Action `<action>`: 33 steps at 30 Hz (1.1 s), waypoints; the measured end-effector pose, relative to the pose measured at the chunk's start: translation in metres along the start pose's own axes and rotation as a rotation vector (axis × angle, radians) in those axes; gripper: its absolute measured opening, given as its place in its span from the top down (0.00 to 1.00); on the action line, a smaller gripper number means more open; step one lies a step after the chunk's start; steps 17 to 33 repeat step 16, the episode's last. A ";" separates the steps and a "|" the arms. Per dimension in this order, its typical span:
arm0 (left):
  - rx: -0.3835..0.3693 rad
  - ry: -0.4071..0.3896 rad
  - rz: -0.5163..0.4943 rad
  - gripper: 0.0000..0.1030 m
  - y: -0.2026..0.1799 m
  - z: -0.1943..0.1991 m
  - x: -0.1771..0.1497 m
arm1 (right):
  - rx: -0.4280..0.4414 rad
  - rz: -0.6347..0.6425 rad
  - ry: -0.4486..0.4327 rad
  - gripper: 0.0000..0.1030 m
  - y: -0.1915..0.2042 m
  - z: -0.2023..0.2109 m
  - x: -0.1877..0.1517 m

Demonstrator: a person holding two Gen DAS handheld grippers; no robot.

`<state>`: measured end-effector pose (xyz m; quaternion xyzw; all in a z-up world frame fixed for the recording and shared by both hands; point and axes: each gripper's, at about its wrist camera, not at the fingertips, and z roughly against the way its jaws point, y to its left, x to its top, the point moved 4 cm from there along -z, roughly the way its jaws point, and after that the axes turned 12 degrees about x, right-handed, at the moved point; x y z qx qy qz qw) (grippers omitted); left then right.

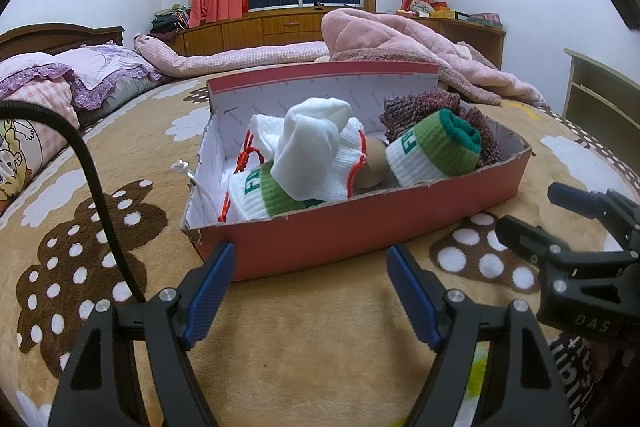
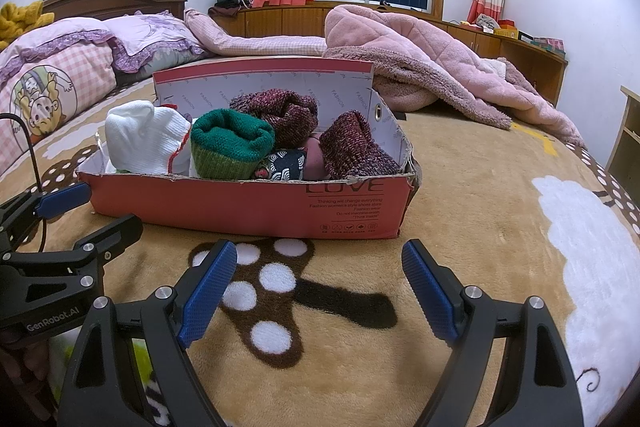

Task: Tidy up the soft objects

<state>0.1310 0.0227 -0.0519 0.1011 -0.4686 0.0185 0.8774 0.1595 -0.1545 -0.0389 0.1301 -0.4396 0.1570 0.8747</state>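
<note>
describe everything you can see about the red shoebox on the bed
The red shoebox is open-topped cardboard, white inside with a faint FASHION print, its back flap upright and its rim torn. LOVE and small text are printed on one side. It sits on the tan blanket, filled with rolled socks, and neither gripper touches it.

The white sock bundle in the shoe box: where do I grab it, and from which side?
Take the white sock bundle by its raised upper fold, coming down from above with the left tongs, which stand open in front of the box. It is the tallest item, standing above the red box rim, so the top is free; its lower part is pressed between the green-cuffed socks and the box wall.
</note>
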 end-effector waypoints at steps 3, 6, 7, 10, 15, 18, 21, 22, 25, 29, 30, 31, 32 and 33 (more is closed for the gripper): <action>0.001 0.000 -0.001 0.21 0.001 0.000 0.000 | 0.000 0.000 0.000 0.16 0.000 0.000 0.000; 0.001 0.000 -0.001 0.21 0.000 0.000 0.000 | 0.003 -0.003 0.000 0.16 -0.001 0.000 0.000; 0.000 0.000 -0.001 0.21 0.001 0.000 0.000 | 0.003 -0.003 0.000 0.16 0.000 0.000 0.000; -0.001 0.002 -0.001 0.21 0.000 0.000 0.000 | 0.002 -0.005 0.000 0.16 -0.001 0.000 0.000; -0.001 0.003 -0.002 0.21 0.000 -0.001 -0.001 | 0.003 -0.005 -0.001 0.16 -0.001 0.000 0.000; -0.001 0.003 -0.003 0.21 0.000 -0.001 0.000 | 0.003 -0.005 -0.001 0.16 -0.001 0.000 0.000; -0.001 0.003 -0.003 0.21 0.000 -0.001 0.000 | 0.003 -0.005 -0.001 0.16 -0.001 0.000 0.000; -0.001 0.003 -0.003 0.21 0.000 -0.001 0.000 | 0.003 -0.005 -0.001 0.16 -0.001 0.000 0.000; -0.001 0.003 -0.003 0.21 0.000 -0.001 0.000 | 0.003 -0.005 -0.001 0.16 -0.001 0.000 0.000; -0.001 0.003 -0.003 0.21 0.000 -0.001 0.000 | 0.003 -0.005 -0.001 0.16 -0.001 0.000 0.000; -0.001 0.003 -0.003 0.21 0.000 -0.001 0.000 | 0.003 -0.005 -0.001 0.16 -0.001 0.000 0.000; -0.001 0.003 -0.003 0.21 0.000 -0.001 0.000 | 0.003 -0.005 -0.001 0.16 -0.001 0.000 0.000; -0.001 0.003 -0.003 0.21 0.000 -0.001 0.000 | 0.003 -0.005 -0.001 0.16 -0.001 0.000 0.000; -0.001 0.003 -0.003 0.21 0.000 -0.001 0.000 | 0.003 -0.005 -0.001 0.16 -0.001 0.000 0.000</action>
